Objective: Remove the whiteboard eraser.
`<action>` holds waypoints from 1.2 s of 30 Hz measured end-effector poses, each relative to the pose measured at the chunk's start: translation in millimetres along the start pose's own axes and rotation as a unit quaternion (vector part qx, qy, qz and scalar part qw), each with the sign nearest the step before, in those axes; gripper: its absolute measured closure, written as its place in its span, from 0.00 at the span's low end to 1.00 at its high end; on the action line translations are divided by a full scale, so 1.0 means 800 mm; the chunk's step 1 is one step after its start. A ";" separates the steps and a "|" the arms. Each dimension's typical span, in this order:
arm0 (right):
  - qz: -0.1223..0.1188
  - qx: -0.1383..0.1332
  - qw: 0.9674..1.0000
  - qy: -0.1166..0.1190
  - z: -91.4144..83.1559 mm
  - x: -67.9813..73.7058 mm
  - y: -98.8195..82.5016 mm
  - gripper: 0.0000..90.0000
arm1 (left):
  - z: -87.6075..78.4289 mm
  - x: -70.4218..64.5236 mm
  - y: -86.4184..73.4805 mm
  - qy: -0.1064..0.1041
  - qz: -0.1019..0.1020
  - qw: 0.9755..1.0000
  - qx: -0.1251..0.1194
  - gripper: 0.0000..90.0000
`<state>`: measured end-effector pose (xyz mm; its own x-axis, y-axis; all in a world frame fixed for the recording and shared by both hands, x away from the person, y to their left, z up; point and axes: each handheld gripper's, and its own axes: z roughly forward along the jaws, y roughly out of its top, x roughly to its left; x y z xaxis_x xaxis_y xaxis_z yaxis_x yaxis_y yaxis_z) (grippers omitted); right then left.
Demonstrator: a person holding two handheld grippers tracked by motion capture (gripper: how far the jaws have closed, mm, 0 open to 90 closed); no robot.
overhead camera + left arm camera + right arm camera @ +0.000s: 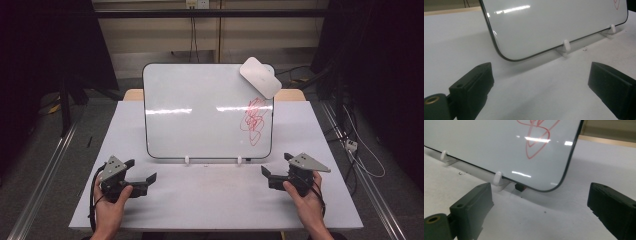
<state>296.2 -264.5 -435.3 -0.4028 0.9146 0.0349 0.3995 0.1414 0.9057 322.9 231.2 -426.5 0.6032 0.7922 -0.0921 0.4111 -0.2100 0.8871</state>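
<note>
A whiteboard (200, 110) stands tilted back on two white feet (186, 160) in the middle of the white table (215, 200). A red scribble (254, 120) covers its right part, and a white eraser (260, 77) sits at its top right corner. My left gripper (142, 170) is open with nothing in it, in front of the board's lower left corner (506, 56). My right gripper (276, 164) is also open, in front of the lower right corner (554, 187), below the scribble (529, 157). Neither touches the board.
A small dark piece with a red edge (519, 187) shows under the board's lower edge beside a white foot (497, 177). Cables (360, 155) lie on the floor to the right of the table, and metal rails (45, 175) run along both sides.
</note>
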 end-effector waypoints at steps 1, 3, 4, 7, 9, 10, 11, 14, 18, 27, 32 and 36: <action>-0.006 0.001 1.000 0.000 0.001 0.001 0.001 0.07 | 0.000 0.000 0.000 0.000 0.000 1.000 0.000 0.07; -0.006 0.001 1.000 0.002 0.001 0.002 0.003 0.07 | 0.000 0.000 0.000 -0.001 0.002 1.000 0.000 0.07; -0.008 0.000 1.000 0.003 0.002 0.002 0.005 0.07 | 0.000 0.000 0.001 0.000 0.001 1.000 -0.001 0.07; -0.022 -0.009 1.000 0.004 0.005 0.003 0.019 0.08 | 0.001 0.000 0.001 0.000 0.001 1.000 0.001 0.07; -0.034 -0.014 0.999 0.000 0.007 0.003 0.027 0.08 | 0.001 0.000 0.001 0.001 0.003 1.000 0.002 0.07; -0.036 -0.019 0.999 0.001 0.008 0.003 0.031 0.08 | 0.001 0.000 0.001 0.002 0.002 1.000 0.001 0.07; -0.038 -0.023 0.999 0.005 0.009 0.002 0.036 0.08 | 0.001 0.000 0.001 0.001 0.004 1.000 0.003 0.07; -0.042 -0.032 0.999 0.007 0.011 0.001 0.048 0.07 | 0.002 0.000 0.000 0.000 0.000 1.000 0.003 0.07; -0.049 -0.047 0.998 0.012 0.009 -0.004 0.061 0.07 | 0.002 0.000 0.000 -0.002 0.000 1.000 0.002 0.07; -0.068 -0.054 0.996 0.009 0.013 -0.006 0.084 0.06 | 0.001 0.001 0.000 -0.002 -0.001 1.000 0.001 0.07; -0.083 -0.062 0.995 0.004 0.019 -0.010 0.103 0.09 | 0.001 0.001 0.000 -0.001 -0.002 1.000 0.003 0.07; -0.096 -0.067 0.993 0.000 0.023 -0.015 0.121 0.11 | 0.001 0.000 0.000 -0.002 -0.001 1.000 0.002 0.07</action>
<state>354.7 -254.9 -355.6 -0.4605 0.8758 -0.1446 0.2027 0.2623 0.9434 323.9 230.9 -426.9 0.6054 0.7902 -0.0950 0.4152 -0.2118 0.8847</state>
